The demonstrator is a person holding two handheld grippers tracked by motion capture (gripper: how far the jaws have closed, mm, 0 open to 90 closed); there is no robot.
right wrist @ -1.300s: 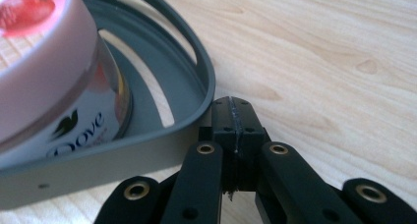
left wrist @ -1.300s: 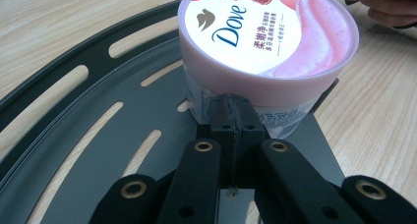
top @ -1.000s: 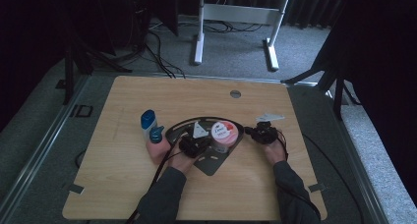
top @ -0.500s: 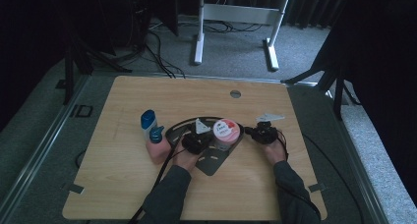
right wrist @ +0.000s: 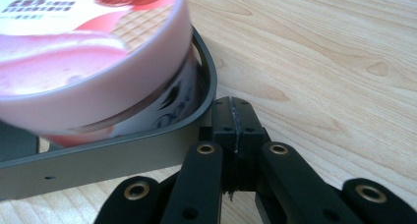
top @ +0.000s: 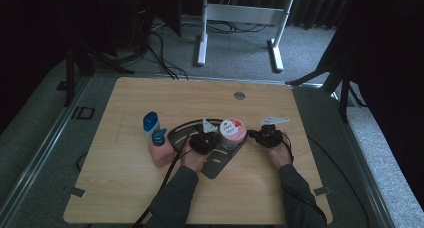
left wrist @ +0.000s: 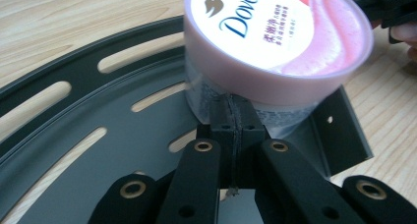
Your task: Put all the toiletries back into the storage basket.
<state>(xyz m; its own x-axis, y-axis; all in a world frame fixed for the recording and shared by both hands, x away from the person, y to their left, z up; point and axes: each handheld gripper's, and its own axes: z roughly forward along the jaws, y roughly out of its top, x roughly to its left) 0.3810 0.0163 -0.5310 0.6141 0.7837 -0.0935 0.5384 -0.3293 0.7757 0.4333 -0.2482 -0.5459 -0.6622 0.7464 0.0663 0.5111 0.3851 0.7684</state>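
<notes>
Jar (top: 233, 132) sits on dark tray (top: 220, 164), mid table (top: 150, 198). Left tongs (left wrist: 231, 117) fully closed, empty, tips at jar's side. Right tongs (right wrist: 231, 120) closed too, empty, against tray rim. Risk: pushing w/ closed tips could tip jar or skid tray.

Pink bottle (top: 161, 149) beside blue-capped bottle (top: 150, 125)

Left gripper (top: 206, 142) and right gripper (top: 265, 136), both jaws closed.
</notes>
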